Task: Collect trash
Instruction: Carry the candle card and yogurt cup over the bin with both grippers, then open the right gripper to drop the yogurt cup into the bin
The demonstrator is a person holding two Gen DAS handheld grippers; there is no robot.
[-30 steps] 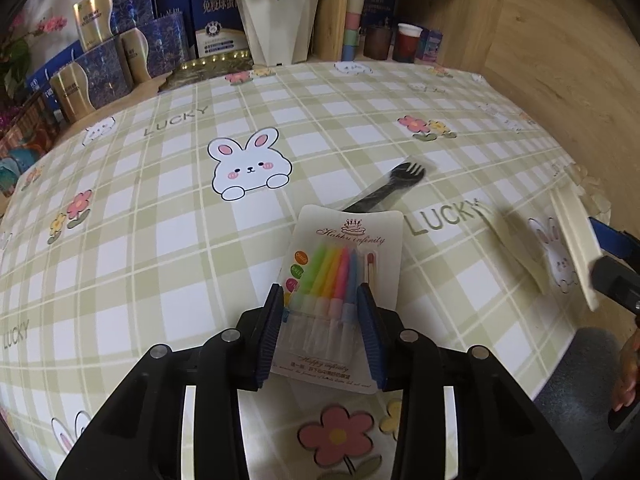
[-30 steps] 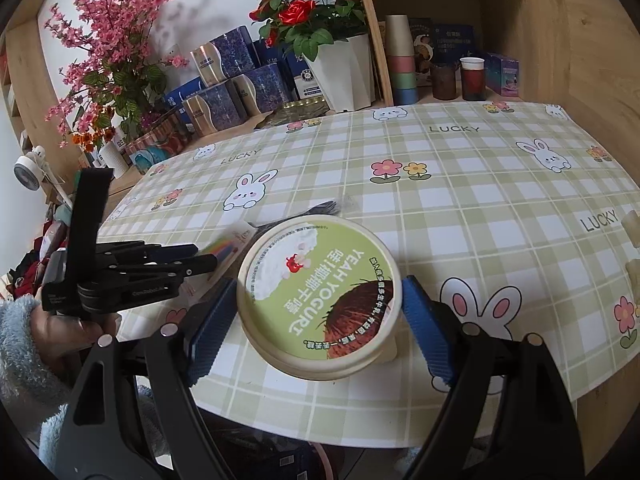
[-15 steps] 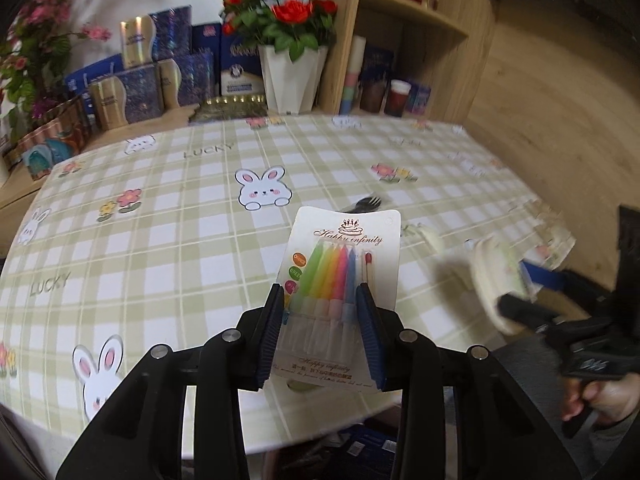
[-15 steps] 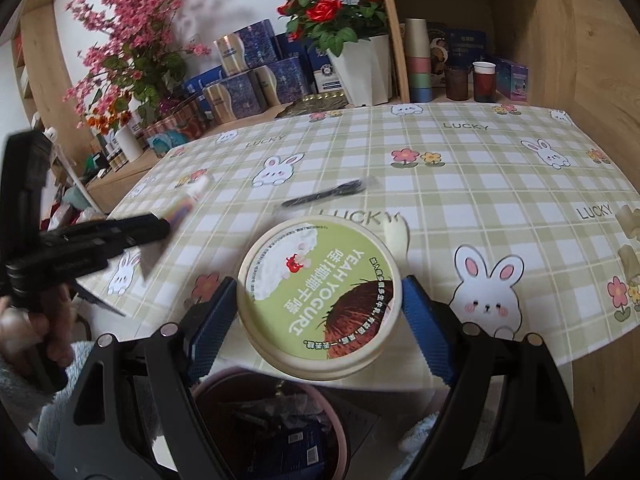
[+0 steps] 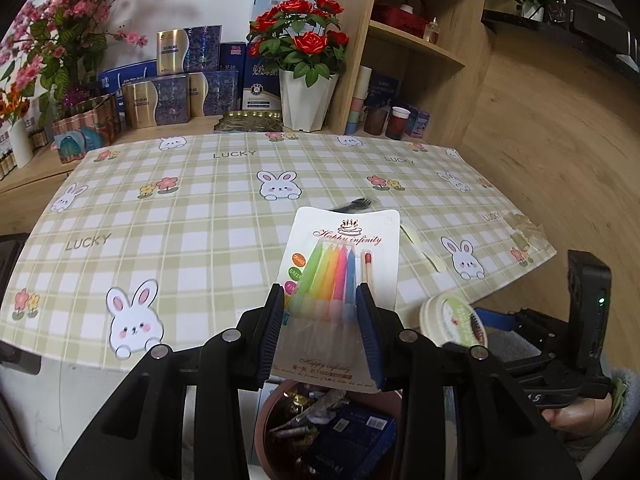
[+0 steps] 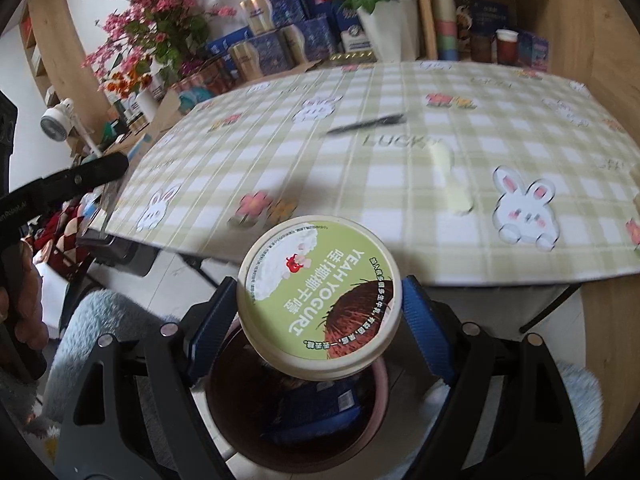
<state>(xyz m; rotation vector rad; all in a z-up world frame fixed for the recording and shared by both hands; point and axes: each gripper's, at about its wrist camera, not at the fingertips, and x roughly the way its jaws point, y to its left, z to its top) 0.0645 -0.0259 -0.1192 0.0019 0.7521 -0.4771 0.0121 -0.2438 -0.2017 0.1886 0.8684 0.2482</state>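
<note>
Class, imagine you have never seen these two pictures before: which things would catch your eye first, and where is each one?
The candle pack, with its rainbow candles, is clamped in the left gripper above the brown bin. The green-lidded yogurt tub sits in the right gripper, also over the bin. Behind lies the bunny-print tablecloth.

A: Both views are bright and evenly lit by soft daylight; the pink artificial blossom branches [image 5: 60, 32] throw a faint shadow on the white wall.

B: The left view is sharp. The right one is smeared: the green-checked plastic tablecloth on the table [image 6: 400, 168] and the black plastic fork [image 6: 366, 123] streak, while the round green-lidded yogurt tub [image 6: 320, 300] stays crisp.

A: Fisheye bending curves the wooden shelving [image 5: 436, 52], and the corners go black.
</note>
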